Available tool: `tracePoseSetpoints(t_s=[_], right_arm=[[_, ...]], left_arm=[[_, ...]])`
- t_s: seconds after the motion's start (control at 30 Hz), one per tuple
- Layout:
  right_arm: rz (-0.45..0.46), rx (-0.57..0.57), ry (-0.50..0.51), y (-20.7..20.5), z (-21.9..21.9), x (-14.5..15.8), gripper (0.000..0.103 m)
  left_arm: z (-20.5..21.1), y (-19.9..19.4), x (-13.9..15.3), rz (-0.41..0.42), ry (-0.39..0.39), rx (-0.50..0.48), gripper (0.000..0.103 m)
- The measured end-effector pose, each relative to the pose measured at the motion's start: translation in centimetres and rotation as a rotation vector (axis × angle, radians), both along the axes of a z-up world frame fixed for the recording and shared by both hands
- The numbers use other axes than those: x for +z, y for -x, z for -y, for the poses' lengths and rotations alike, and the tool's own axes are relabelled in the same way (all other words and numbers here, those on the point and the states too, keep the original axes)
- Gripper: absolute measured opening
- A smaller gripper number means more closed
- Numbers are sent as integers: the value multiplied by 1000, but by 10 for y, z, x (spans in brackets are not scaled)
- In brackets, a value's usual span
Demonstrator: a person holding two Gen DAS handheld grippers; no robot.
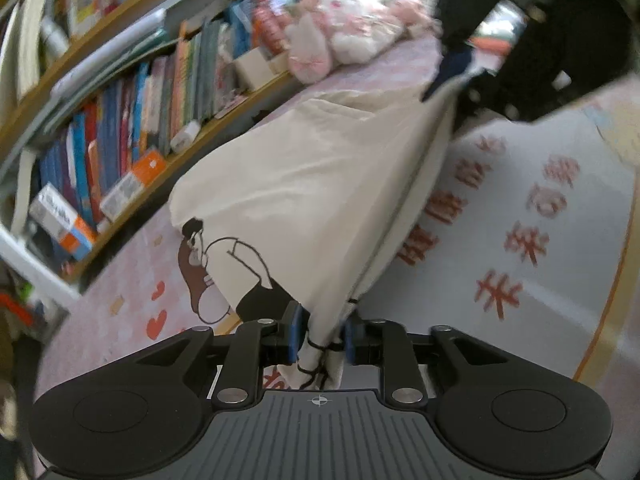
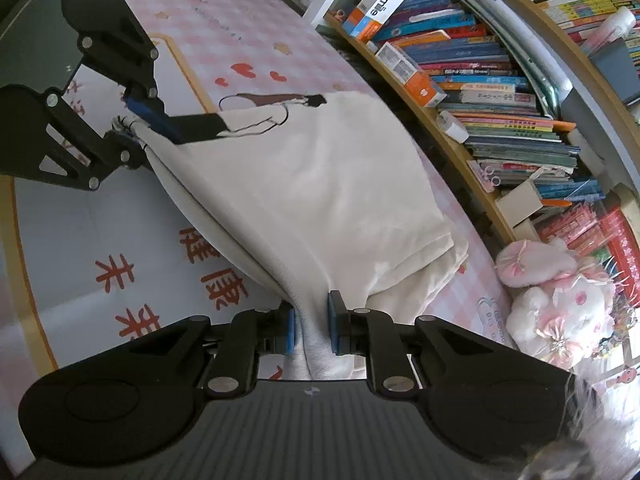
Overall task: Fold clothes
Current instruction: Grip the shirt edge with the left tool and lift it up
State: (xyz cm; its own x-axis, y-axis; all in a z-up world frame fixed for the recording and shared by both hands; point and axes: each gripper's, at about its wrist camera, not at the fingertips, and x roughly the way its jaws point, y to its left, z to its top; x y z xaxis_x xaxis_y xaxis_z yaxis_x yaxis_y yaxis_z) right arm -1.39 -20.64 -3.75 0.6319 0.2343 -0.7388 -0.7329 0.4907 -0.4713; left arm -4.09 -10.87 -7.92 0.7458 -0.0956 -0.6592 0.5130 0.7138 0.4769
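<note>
Here both grippers point steeply downward and each has its blue-padded fingers clamped on the same cream garment (image 2: 312, 184), which hangs stretched between them above a pink checked bed cover (image 2: 248, 40). In the left wrist view the left gripper (image 1: 322, 334) pinches a bunched corner where thin black threads wrap the cloth, and the fabric rises away from it as a taut ridge to the right gripper (image 1: 448, 76), seen blurred at the upper right with its dark arms spread across the corner of the picture. In the right wrist view the right gripper (image 2: 312, 330) squeezes a thick fold of the cream cloth between its fingers (image 2: 334, 328), with a loose tail of it falling toward the camera; the left gripper shows at the upper left, tilted, its blue fingers shut on the far corner beside a black printed patch. The garment carries a line drawing of a figure in brown and black near that far end, and its lower layers lie folded on the bed toward the bookshelf (image 2: 500, 112). Under the raised edge lies a white mat with red characters (image 2: 116, 272). A pink and white plush toy (image 2: 560, 300) sits by the shelf's foot.
</note>
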Motion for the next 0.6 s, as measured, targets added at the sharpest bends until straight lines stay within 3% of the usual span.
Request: tracePoseSetpoints(t_s=[0.1, 0.13, 0.2, 0.37, 0.6], right_arm=[[0, 12, 48, 4, -1, -11, 23], [3, 18, 66, 5, -1, -15, 29], [14, 34, 101, 10, 1, -23, 31], [38, 39, 112, 14, 6, -27, 14], [58, 3, 56, 11, 8, -5, 13]], left_arm=[[1, 4, -2, 16, -29, -18, 15], [1, 3, -2, 15, -28, -19, 15], [-1, 4, -1, 22, -36, -25, 22], [-3, 9, -2, 40, -58, -42, 22], [-8, 16, -2, 44, -61, -42, 22]])
